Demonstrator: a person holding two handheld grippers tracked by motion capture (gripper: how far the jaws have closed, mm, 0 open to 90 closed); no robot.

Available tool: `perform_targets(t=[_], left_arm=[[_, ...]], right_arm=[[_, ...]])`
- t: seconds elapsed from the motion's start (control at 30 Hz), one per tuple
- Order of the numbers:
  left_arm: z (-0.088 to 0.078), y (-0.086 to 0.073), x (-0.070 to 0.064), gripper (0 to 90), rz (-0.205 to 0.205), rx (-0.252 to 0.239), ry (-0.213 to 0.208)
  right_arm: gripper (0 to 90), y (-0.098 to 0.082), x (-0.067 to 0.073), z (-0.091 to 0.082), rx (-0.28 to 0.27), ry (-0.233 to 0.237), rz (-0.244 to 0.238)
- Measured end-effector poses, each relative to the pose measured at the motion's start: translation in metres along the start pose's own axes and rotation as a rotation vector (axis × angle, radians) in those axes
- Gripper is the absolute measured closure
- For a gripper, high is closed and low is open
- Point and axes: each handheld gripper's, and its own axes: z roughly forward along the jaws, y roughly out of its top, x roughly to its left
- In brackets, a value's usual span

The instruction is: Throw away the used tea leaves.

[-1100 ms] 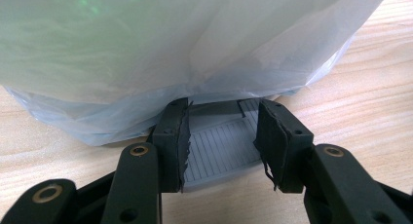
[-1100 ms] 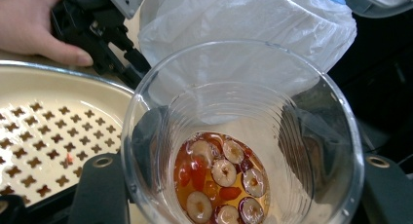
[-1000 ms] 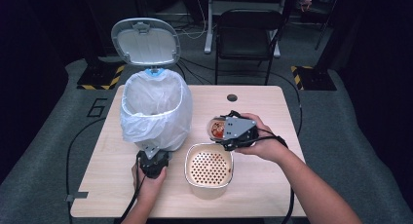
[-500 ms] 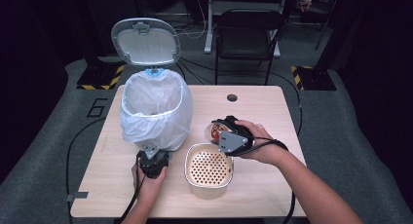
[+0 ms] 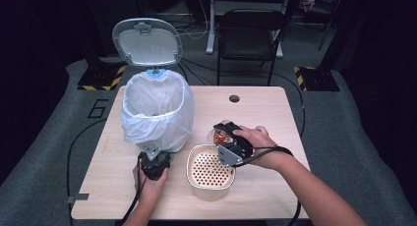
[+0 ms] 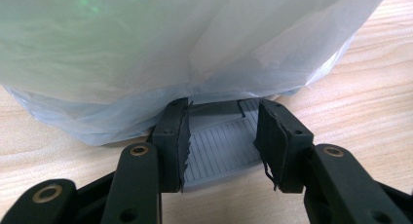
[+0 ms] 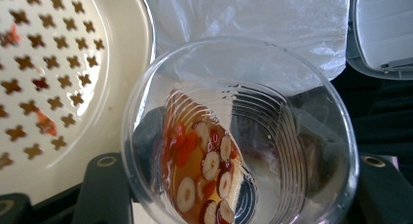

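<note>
High view shows the right hand-held gripper (image 5: 227,137) clamped around a clear glass cup (image 5: 220,136) of tea dregs, beside the perforated strainer basin (image 5: 210,168) on the desk (image 5: 265,113). The left hand-held gripper (image 5: 155,163) squeezes the pedal (image 6: 221,146) of the bagged bin (image 5: 156,113), lid up. Tilting the smooth cup too fast could slop liquid past the basin, or let it slip.

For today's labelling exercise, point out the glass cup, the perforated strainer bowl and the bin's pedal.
glass cup (image 7: 272,136), right gripper view, on its ribbed inner wall.
perforated strainer bowl (image 5: 210,168), high view, on its holed insert.
bin's pedal (image 6: 221,148), left gripper view, on its ridged top.
</note>
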Motion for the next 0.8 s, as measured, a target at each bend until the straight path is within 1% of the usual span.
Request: perform_targets(t=[0.17, 0.2, 0.27, 0.33, 0.37, 0.4, 0.43, 0.47, 0.5, 0.53, 0.57, 0.63, 0.67, 0.7, 0.73, 0.77, 0.8], left_arm=[[0.0, 0.0, 0.0, 55.6, -0.001, -0.001, 0.0], [0.0, 0.0, 0.0, 55.6, -0.001, -0.001, 0.0], [0.0, 0.0, 0.0, 55.6, -0.001, -0.001, 0.0], [0.0, 0.0, 0.0, 55.7, 0.0, 0.0, 0.0], [0.0, 0.0, 0.0, 55.6, 0.003, 0.003, 0.0], [-0.001, 0.0, 0.001, 55.6, 0.014, 0.012, 0.001], [0.0, 0.0, 0.0, 55.6, 0.004, -0.008, -0.002], [0.001, 0.0, -0.002, 55.6, -0.035, -0.012, 0.0], [0.001, -0.001, -0.003, 55.6, -0.047, -0.013, 0.001], [0.001, -0.001, -0.003, 55.6, -0.04, -0.013, 0.001], [0.001, 0.0, -0.001, 55.6, -0.014, -0.01, 0.001], [0.001, 0.0, -0.001, 55.6, -0.013, -0.01, 0.0], [0.0, 0.0, 0.0, 55.6, -0.006, -0.004, 0.0], [0.0, 0.0, 0.0, 55.6, -0.001, 0.0, 0.0], [0.0, 0.0, 0.0, 55.6, -0.002, -0.001, 0.0], [0.0, 0.0, 0.0, 55.6, -0.002, -0.001, 0.0], [0.0, 0.0, 0.0, 55.6, -0.002, -0.001, 0.0]], right_arm=[[38.2, 0.002, 0.006, 0.002, 0.018, -0.038, -0.092], [38.2, 0.003, 0.008, 0.003, 0.025, -0.033, -0.108], [38.3, 0.003, 0.013, 0.004, 0.043, -0.056, -0.163], [38.3, 0.004, 0.017, 0.005, 0.062, -0.061, -0.216], [38.3, 0.004, 0.019, 0.006, 0.067, -0.074, -0.244], [38.3, 0.004, 0.022, 0.007, 0.076, -0.076, -0.261], [38.3, 0.004, 0.024, 0.007, 0.079, -0.074, -0.269], [38.3, 0.005, 0.026, 0.008, 0.085, -0.08, -0.307], [38.3, 0.006, 0.028, 0.008, 0.087, -0.088, -0.346], [38.4, 0.007, 0.029, 0.008, 0.095, -0.092, -0.37], [38.4, 0.007, 0.031, 0.008, 0.097, -0.105, -0.38], [38.5, 0.009, 0.032, 0.007, 0.103, -0.154, -0.444], [38.5, 0.01, 0.032, 0.005, 0.105, -0.18, -0.488], [38.5, 0.011, 0.033, 0.005, 0.106, -0.197, -0.508], [38.5, 0.011, 0.034, 0.005, 0.106, -0.202, -0.519], [38.5, 0.01, 0.036, 0.004, 0.105, -0.224, -0.519], [38.5, 0.012, 0.035, 0.003, 0.108, -0.237, -0.569]])
